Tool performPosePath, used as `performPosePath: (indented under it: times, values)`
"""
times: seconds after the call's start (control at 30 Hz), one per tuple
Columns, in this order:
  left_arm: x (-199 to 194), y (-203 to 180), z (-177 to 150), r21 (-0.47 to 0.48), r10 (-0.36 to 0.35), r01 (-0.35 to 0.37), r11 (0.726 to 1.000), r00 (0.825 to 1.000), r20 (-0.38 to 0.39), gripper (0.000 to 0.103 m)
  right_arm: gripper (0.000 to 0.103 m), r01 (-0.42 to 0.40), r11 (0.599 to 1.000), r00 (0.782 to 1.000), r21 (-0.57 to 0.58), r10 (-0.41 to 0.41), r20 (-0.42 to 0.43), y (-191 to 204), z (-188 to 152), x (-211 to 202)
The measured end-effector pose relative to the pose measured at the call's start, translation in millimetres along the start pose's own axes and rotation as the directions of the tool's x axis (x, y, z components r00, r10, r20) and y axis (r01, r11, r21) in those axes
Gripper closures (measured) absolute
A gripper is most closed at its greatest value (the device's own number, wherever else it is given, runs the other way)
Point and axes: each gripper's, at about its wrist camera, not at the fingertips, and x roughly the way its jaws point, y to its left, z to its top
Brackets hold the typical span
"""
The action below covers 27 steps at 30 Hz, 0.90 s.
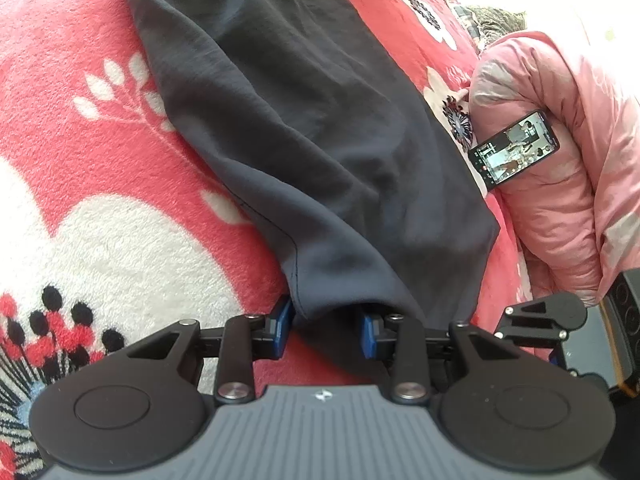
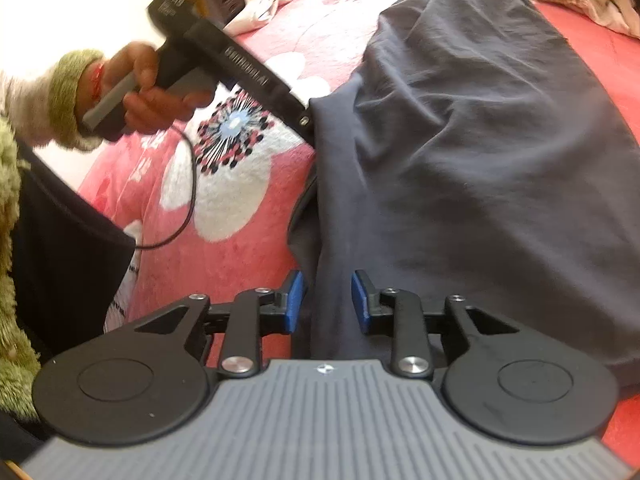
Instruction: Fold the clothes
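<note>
Likely slip risk: L tongs (image 1: 326, 330) & R tongs (image 2: 326, 300) both apart astride dark garment (image 1: 304, 128) hem, unclamped; thin fabric may escape on closing.

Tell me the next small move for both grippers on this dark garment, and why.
Probably close both grippers first. The left gripper and right gripper each straddle an edge of the dark garment with a clear gap between the blue pads, so neither grips yet. Lifting now would likely leave it on the red blanket.
</note>
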Motion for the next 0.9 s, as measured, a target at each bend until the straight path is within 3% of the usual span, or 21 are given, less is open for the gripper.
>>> performPosePath:
  times: [0.1, 0.2, 0.27, 0.4, 0.53, 0.6, 0.73, 0.83, 0.9]
  values:
    - [0, -1, 0, 0.009, 0.003, -0.003, 1.000, 1.000, -0.004, 0.067, 0.076, 0.027, 1.000, 1.000, -0.014, -0.027, -0.011, 3, -3, 6]
    - [-1, -2, -2, 0.022, 0.009, -0.009, 1.000, 1.000, -0.005, 0.067, 0.092, 0.045, 0.999, 0.999, -0.030, -0.045, -0.001, 5, -2, 10]
    - [-2, -2, -4, 0.023, 0.012, -0.012, 1.000, 1.000, -0.004, 0.067, 0.096, 0.021, 1.000, 0.999, -0.022, -0.021, 0.030, 6, 2, 7]
    - [-2, -1, -6, 0.033, 0.020, -0.020, 0.999, 1.000, 0.002, 0.070, 0.097, 0.002, 0.999, 0.999, -0.035, 0.000, 0.044, 10, 6, 10]
    - [-12, 1, -8, 0.084, 0.020, -0.017, 0.996, 0.999, -0.029, 0.070, 0.093, -0.021, 0.999, 0.999, -0.036, 0.019, -0.043, 11, 1, 23]
    - [-17, 2, -9, 0.110, 0.020, -0.015, 0.994, 0.999, -0.046, 0.065, 0.093, -0.041, 0.999, 0.998, -0.014, 0.040, -0.046, 8, 1, 20]
    - [-30, 5, -11, 0.157, 0.027, -0.017, 0.987, 0.998, -0.061, 0.060, 0.092, -0.126, 0.987, 0.991, 0.102, 0.120, 0.062, -9, 5, -4]
    - [-44, 5, -8, 0.175, 0.048, -0.046, 0.983, 0.999, -0.005, 0.060, 0.092, -0.127, 0.980, 0.987, 0.153, 0.110, 0.118, -19, 8, -8]
    - [-53, 1, -5, 0.186, 0.053, -0.060, 0.981, 0.998, 0.042, 0.060, 0.092, -0.114, 0.983, 0.989, 0.147, 0.098, 0.110, -17, 8, 1]
